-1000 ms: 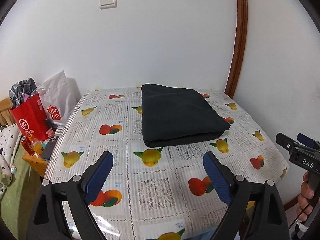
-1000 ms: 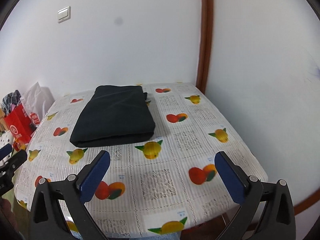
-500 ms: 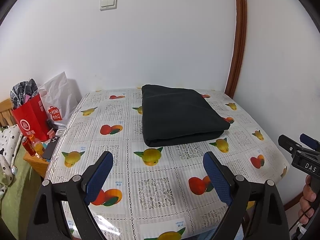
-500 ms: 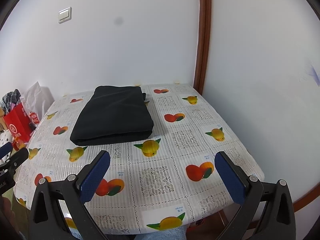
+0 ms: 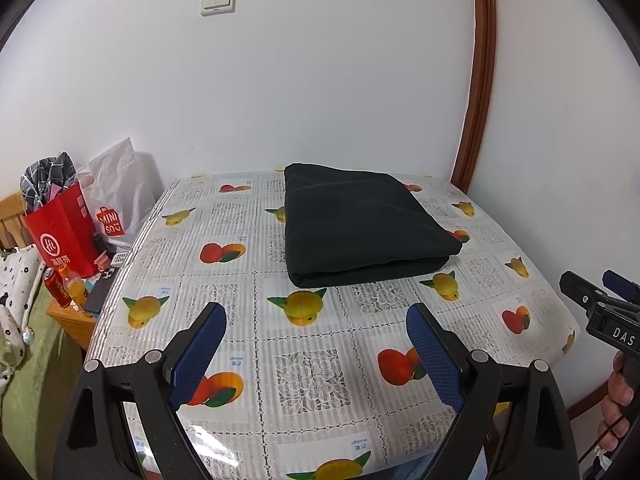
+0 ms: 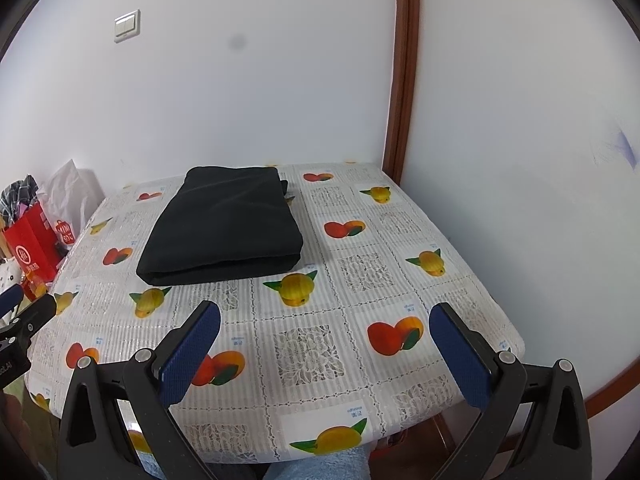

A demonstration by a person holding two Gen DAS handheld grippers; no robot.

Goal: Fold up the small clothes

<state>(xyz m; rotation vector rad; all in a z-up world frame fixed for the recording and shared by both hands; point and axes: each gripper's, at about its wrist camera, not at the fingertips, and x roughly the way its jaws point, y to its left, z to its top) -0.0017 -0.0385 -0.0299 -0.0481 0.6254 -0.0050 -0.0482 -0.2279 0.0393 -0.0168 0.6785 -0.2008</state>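
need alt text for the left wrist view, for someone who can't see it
A dark folded garment lies toward the far side of a table covered in a fruit-print cloth, set against white walls. The left gripper, in the foreground, has its blue-padded jaws wide open and empty. The right gripper shows at the right edge; bags sit beside the table on the left.

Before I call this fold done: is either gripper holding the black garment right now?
No. The black garment lies folded on the table, while the left gripper and right gripper stand open and empty.

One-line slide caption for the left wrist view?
Open left gripper hovers short of a folded black garment on the fruit-print tablecloth.
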